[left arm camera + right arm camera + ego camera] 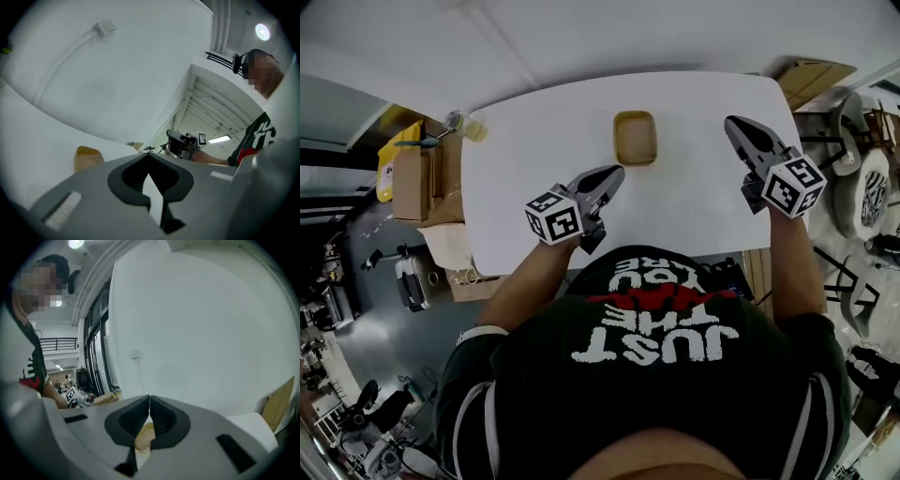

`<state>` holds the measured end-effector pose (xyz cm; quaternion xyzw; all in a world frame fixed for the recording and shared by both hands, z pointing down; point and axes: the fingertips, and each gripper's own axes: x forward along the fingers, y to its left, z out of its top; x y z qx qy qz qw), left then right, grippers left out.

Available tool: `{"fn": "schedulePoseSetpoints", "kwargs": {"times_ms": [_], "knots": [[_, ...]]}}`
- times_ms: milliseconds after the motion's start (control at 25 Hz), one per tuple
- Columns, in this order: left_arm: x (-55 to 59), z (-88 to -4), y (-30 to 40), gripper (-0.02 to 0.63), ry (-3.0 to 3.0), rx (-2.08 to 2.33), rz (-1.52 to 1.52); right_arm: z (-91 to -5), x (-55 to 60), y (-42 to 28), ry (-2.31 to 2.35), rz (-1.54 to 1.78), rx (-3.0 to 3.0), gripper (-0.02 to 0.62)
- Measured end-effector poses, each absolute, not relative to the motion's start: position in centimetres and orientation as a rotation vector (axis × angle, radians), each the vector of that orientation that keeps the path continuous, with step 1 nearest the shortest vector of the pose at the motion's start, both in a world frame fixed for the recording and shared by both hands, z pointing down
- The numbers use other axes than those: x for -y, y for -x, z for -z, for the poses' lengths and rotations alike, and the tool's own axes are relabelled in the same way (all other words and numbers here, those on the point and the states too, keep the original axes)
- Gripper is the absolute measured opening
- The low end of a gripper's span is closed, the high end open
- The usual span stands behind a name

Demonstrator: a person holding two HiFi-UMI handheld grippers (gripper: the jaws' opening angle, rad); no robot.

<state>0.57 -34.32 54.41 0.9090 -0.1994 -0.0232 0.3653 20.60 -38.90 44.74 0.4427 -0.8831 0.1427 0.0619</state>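
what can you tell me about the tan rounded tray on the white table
The tan wood-looking rounded rectangular tray lies flat on the white table, around the middle and toward its far edge. A raised rim runs round a shallow, slightly darker hollow that looks empty. Only the table touches it. The left claw points toward it from just short of its near left corner, and the right claw sits off to its right. Both are clear of it.

We look steeply down from the head onto the counter [675,206]. Cameras on the left gripper [614,174] and right gripper [734,123] sit close behind their jaws; all share the wooden tray [635,137].
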Motion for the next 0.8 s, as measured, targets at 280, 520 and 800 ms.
{"fn": "schedulePoseSetpoints", "kwargs": {"times_ms": [280,520,800], "knots": [[33.9,-59.6,-7.6,0.008,-2.173,0.453,0.046,-48.1,38.0,-23.6,-1.318,-0.492,2.642,0.008],[33.9,-63.9,-11.2,0.009,-1.983,0.461,0.096,-50.9,37.6,-25.9,-1.286,-0.551,2.616,0.008],[34.6,-67.6,-13.3,0.065,-1.749,0.479,0.245,-53.2,37.8,-27.2,-1.263,-0.604,2.604,0.008]]}}
